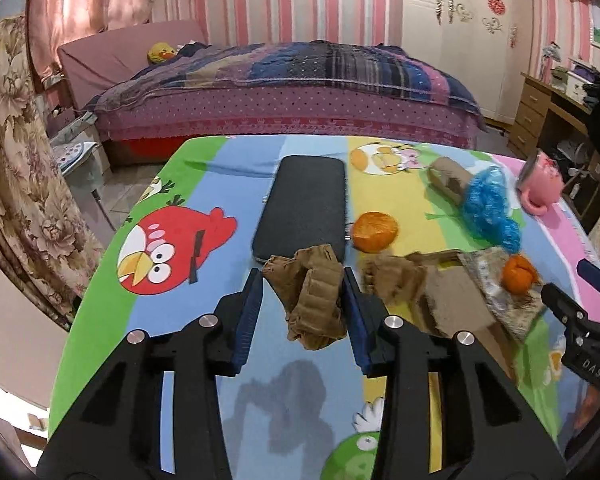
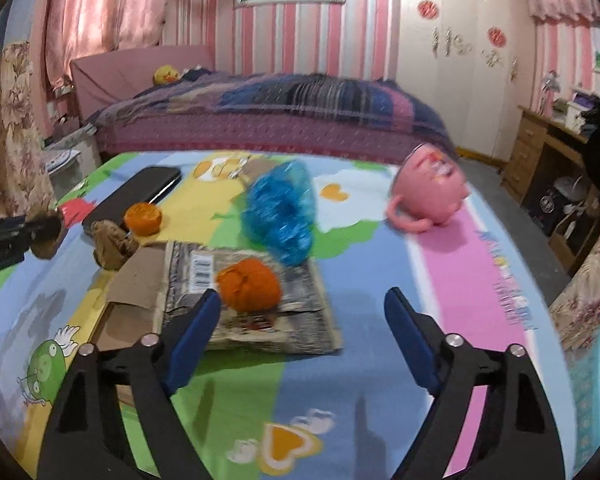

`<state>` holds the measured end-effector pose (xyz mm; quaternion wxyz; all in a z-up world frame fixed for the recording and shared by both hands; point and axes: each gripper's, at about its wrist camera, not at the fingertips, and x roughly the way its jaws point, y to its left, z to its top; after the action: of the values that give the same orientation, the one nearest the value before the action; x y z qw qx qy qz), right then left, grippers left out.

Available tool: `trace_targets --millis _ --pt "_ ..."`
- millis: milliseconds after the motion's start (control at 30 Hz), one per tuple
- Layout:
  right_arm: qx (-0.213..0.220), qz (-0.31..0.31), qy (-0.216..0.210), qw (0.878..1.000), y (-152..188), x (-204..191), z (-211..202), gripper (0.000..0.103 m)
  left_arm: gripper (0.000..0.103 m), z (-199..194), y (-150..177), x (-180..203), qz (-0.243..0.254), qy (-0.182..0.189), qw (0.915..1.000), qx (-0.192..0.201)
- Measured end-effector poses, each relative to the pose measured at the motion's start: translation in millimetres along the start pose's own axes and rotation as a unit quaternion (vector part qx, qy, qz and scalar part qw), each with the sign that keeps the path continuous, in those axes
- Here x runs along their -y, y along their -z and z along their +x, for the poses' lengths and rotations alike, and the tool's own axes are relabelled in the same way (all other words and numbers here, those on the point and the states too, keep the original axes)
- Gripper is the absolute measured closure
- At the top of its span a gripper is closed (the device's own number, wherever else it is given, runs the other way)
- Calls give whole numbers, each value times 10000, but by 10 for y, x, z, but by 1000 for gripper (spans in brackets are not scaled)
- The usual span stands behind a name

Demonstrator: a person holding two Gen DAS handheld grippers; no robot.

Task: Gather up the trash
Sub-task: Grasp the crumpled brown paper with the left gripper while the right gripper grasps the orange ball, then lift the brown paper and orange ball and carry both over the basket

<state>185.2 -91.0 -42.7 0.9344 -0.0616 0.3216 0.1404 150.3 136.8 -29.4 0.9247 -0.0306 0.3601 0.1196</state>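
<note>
My left fingers (image 1: 303, 294) are clenched on a crumpled brown paper wad (image 1: 314, 300), lifted off the counter (image 1: 180, 320); my right fingers (image 2: 303, 334) stand released, nothing between them. The loose wad could slip if my grip eases. Ahead of the left fingers lies a black phone (image 1: 302, 208); just off my right fingers' left tip an orange peel (image 2: 249, 286) sits on flattened cardboard (image 2: 148, 280), blue plastic (image 2: 280, 212) beyond.

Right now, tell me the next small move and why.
Probably carry the crumpled brown cardboard away: the left claw is clamped on it, and its shadow below suggests it is off the tablecloth. The right claw is open near the orange peel.
</note>
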Motion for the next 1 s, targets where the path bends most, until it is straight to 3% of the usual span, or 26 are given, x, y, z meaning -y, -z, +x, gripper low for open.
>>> trace_targets --millis 133,400,533,767,1000 --pt "-39 -197 -13 9998 -85 -132 129 30 64 67 -14 -75 -181 68 9997 -148" --pt "-592 -330 -313 9972 -126 -242 425 64 64 142 -36 -155 -412 169 9987 -243" --pt "-396 -213 -422 9981 -121 -200 352 68 64 142 -34 -147 -406 149 9988 -247" --pt "184 -118 -32 9998 -87 -33 -62 69 64 47 -44 -67 -287 105 9995 -119" --pt "392 -70 352 9986 -43 245 -495 68 64 -146 -58 131 -99 270 9996 64"
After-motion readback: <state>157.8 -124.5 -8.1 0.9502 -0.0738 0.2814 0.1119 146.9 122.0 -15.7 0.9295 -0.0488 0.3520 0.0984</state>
